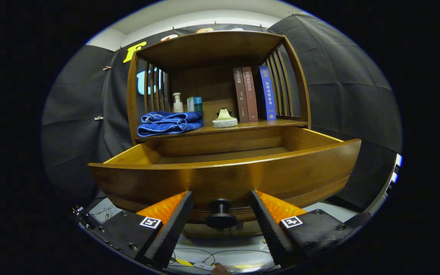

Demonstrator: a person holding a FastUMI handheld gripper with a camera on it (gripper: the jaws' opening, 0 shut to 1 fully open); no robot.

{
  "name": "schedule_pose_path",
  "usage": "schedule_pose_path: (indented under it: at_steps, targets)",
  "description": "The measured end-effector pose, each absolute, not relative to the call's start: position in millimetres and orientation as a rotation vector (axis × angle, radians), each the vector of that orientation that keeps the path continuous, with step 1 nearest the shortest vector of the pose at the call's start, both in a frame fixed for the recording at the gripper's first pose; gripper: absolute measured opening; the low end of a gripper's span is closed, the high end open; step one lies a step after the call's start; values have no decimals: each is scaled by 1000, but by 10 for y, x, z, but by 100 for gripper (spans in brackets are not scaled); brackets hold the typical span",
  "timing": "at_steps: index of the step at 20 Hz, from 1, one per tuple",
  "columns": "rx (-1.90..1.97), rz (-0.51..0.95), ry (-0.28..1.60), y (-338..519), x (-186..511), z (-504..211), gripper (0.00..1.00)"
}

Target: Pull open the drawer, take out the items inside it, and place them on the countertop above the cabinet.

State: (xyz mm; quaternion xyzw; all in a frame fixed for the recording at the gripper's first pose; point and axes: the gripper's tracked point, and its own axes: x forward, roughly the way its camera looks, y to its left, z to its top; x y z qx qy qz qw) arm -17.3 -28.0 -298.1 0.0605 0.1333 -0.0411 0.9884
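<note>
**Two fingers spread, knob between them, drawer out**

Two gripper [221,204] fingers stand wide apart, w/ the drawer's dark round knob [220,214] in the gap between them. Neither finger touches the knob; clear space shows on both sides of it. Nothing is clamped.

Drawer [224,179] is pulled well out from the cabinet, its curved wooden front just ahead of the fingertips. Knob sits low on that front, at the centre. Looking over the front's top rim, the drawer's inner side walls and back wall show, plus a strip of the bottom toward the rear. No items can be made out on that strip; the nearer part of the bottom is hidden behind the front, so can't tell what lies there.

Countertop [277,123] runs above the drawer, beyond the fingers. On it, l to r: a folded blue towel [168,123] at the front left; behind it a small white pump bottle [177,103] and a teal box [195,104], side by side near the back panel; a pale sponge-like pad [224,118] w/ a cone shape on top, about mid-counter; then three upright books [253,93], two brown and one blue, standing together next to the right slatted side.

Slatted sides rise at both ends of the countertop, and a wooden top shelf [212,47] spans them overhead. Loose thin cables [220,254] lie on the pale floor below the drawer, under the fingers.
</note>
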Motion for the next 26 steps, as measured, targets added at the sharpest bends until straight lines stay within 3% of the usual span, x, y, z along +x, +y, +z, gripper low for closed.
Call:
schedule_pose_path:
  at_steps: [13, 26]
  targets:
    - [154, -81, 261, -388, 1066, -3011, 99]
    - [150, -87, 270, -414, 1526, -3067, 98]
